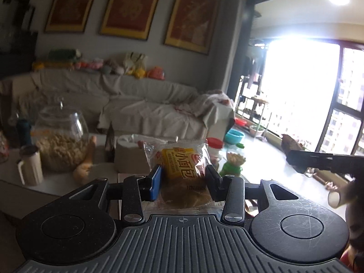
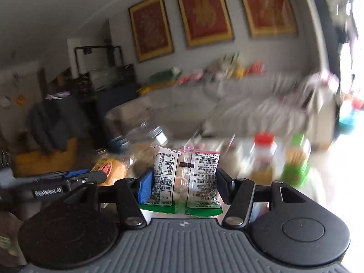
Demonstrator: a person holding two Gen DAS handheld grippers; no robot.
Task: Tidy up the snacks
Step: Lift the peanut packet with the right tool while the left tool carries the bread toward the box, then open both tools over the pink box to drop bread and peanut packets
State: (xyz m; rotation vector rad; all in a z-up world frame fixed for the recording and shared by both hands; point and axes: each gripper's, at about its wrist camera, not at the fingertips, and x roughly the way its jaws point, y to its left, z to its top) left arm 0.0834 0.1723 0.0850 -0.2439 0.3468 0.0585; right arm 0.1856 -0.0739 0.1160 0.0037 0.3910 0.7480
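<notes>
Left gripper point(image 1: 183, 177) clamps bread packet point(image 1: 182, 163); right gripper point(image 2: 182, 185) seemingly snack packet point(image 2: 185, 177).

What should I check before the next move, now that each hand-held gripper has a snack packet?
1. Left hand-held gripper closed on yellow bread packet: ok.
2. Right hand-held gripper closed on white printed packet: ok.
3. Both packets lifted clear of the table: ok.
4. Where the packets should go: cannot tell.
5. Red-lid jar and green-lid jar upright: ok.
6. Right view sharp enough to aim: not ok, blurred.
</notes>
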